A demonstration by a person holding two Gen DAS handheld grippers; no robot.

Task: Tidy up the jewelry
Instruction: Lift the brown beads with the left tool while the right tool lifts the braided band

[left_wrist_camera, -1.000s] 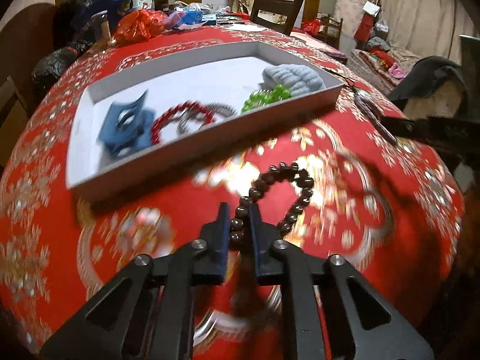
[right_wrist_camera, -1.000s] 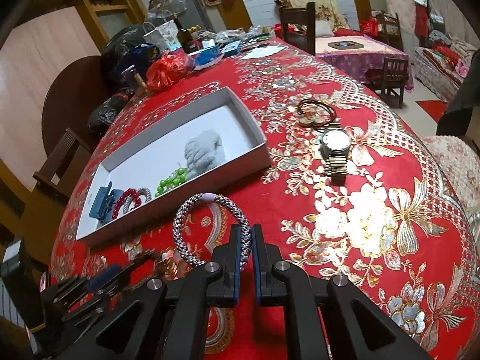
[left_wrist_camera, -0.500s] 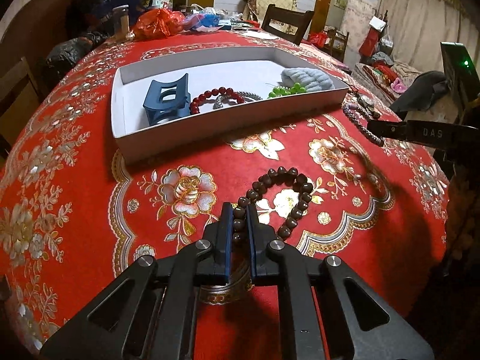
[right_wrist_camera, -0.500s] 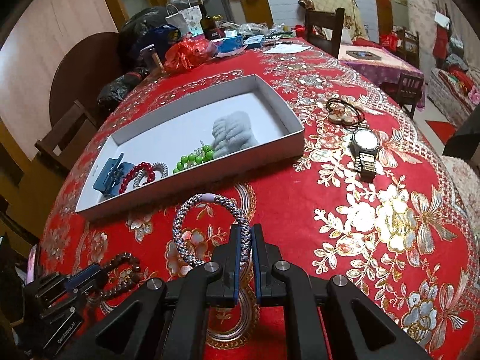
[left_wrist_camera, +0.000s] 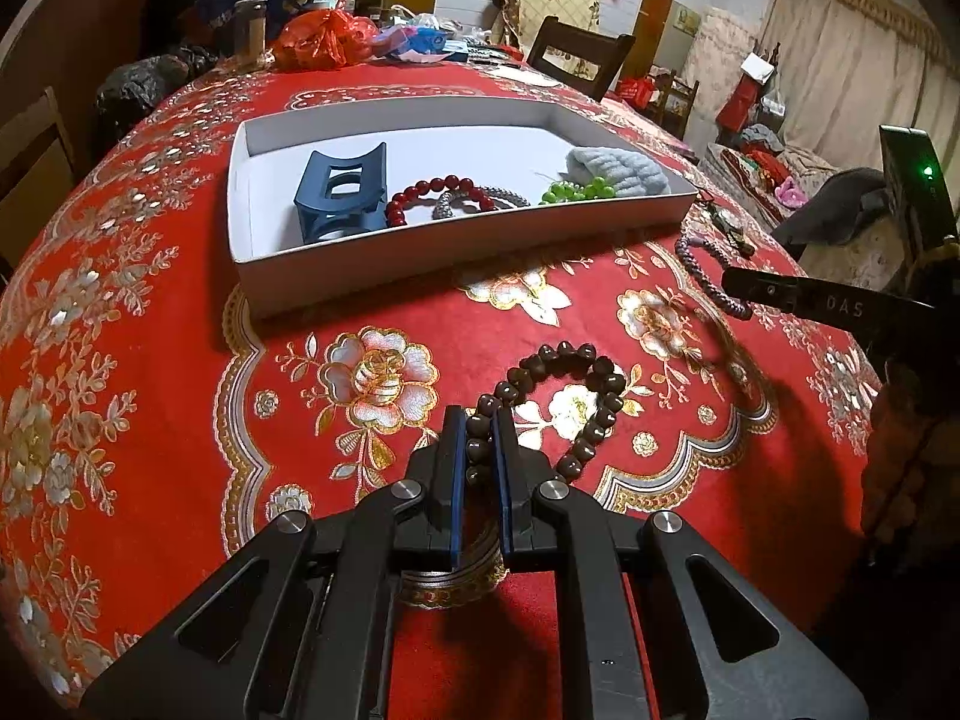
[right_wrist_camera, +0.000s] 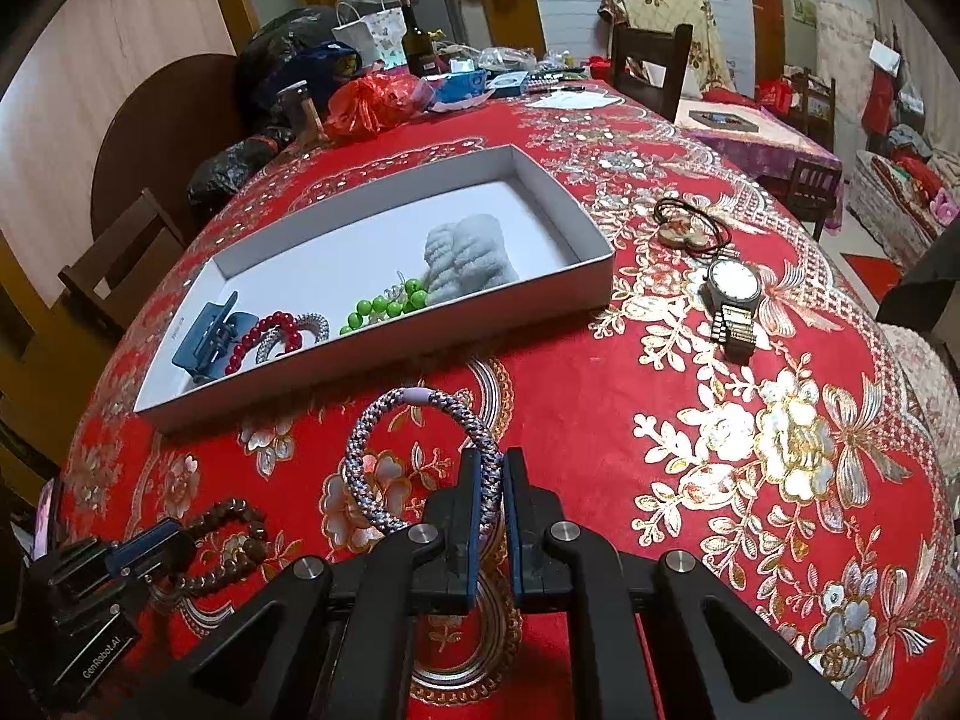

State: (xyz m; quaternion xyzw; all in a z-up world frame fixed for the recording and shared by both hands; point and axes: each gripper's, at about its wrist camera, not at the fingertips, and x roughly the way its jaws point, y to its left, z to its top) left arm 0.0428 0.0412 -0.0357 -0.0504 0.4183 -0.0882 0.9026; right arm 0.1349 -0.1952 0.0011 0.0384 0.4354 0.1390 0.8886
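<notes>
My left gripper (left_wrist_camera: 479, 426) is shut on a dark brown bead bracelet (left_wrist_camera: 594, 384), held just above the red tablecloth. It shows in the right wrist view too (right_wrist_camera: 231, 519). My right gripper (right_wrist_camera: 486, 468) is shut on a purple-and-white braided bracelet (right_wrist_camera: 384, 420), also seen in the left wrist view (left_wrist_camera: 702, 276). A white tray (left_wrist_camera: 420, 252) (right_wrist_camera: 384, 354) lies ahead of both and holds a blue hair clip (left_wrist_camera: 342, 192), a red bead bracelet (left_wrist_camera: 438, 189), a silver bracelet (left_wrist_camera: 486, 198), green beads (left_wrist_camera: 573, 192) and a grey scrunchie (left_wrist_camera: 618, 168).
A wristwatch (right_wrist_camera: 732, 294) and a black-cord pendant (right_wrist_camera: 690, 225) lie on the cloth right of the tray. Bags, a bottle (right_wrist_camera: 417, 39) and clutter stand at the table's far end. Chairs (right_wrist_camera: 651, 69) ring the table.
Both grippers have drawn back and risen slightly with their bracelets held; the tray now sits farther ahead. The left view has swung so the tray is more centred.
</notes>
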